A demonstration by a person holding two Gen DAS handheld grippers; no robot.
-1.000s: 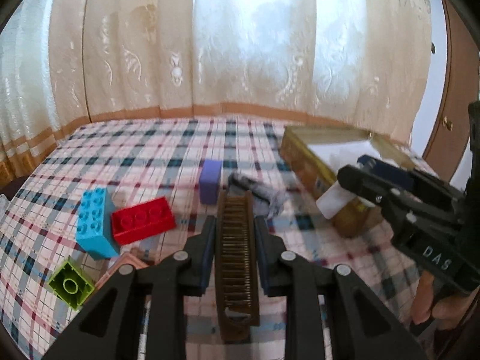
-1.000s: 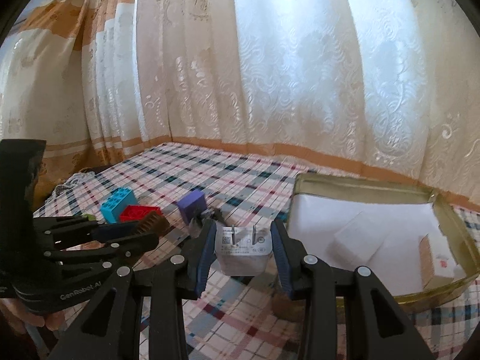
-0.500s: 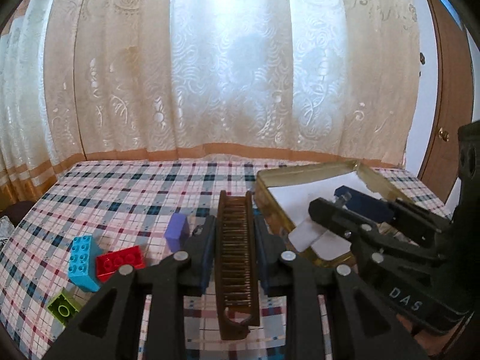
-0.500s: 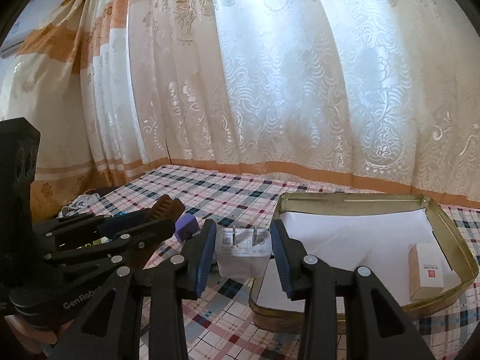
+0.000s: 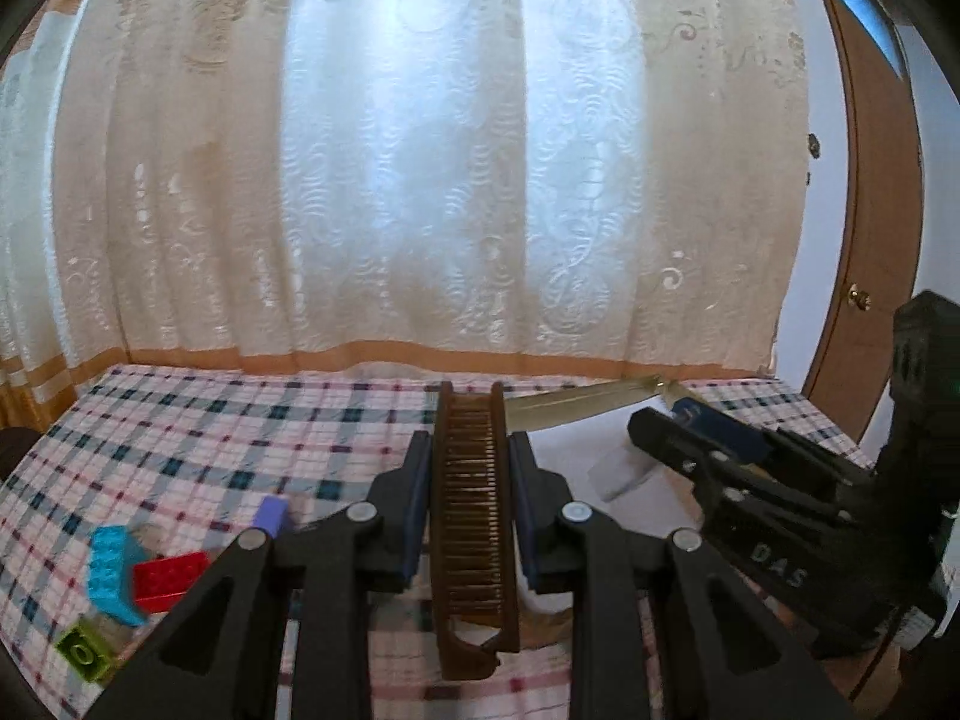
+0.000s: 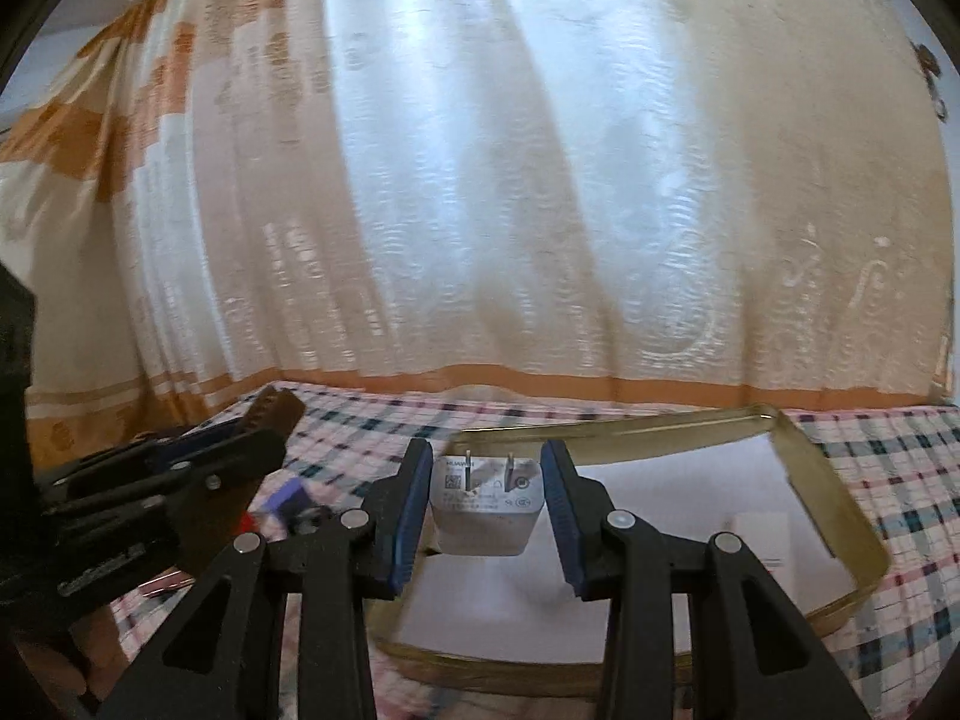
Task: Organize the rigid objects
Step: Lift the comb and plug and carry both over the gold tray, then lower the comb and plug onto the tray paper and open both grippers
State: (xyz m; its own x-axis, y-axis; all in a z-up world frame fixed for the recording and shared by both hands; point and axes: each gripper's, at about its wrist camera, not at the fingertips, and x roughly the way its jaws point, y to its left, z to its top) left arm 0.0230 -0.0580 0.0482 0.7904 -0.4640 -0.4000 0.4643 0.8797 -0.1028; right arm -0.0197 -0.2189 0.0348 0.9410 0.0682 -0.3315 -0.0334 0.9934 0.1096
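Left wrist view
- Left gripper: clamped on the brown comb, one blue pad on each long edge.
- Comb axis: it runs straight forward along the fingers, teeth facing up toward the camera, far end sticking out past the fingertips.
- Gold tin: ahead and to the right of the comb tip; its near left wall is hidden behind the comb and fingers, so I cannot tell whether the tip is over the rim yet.
- Right gripper: reaches in from the right, already above the white lining of the tin.
- Left behind: blue block, red block, green block and purple block lie low on the left of the checked cloth, well apart from the tin.

Right wrist view
- Right gripper: closed on the white charger, prongs pointing up and away.
- Charger and tin: the charger hangs over the left part of the tin's white floor, off the bottom as far as I can judge.
- Already inside: a small pale box toward the right wall.
- Left gripper: comes in from the left, comb end poking beyond it, just outside the tin's left side.

Judgement
- Nearer hand: the right one; its load looks ready to go down. The comb needs carrying rightward, and its length probably suits the tin's long side.
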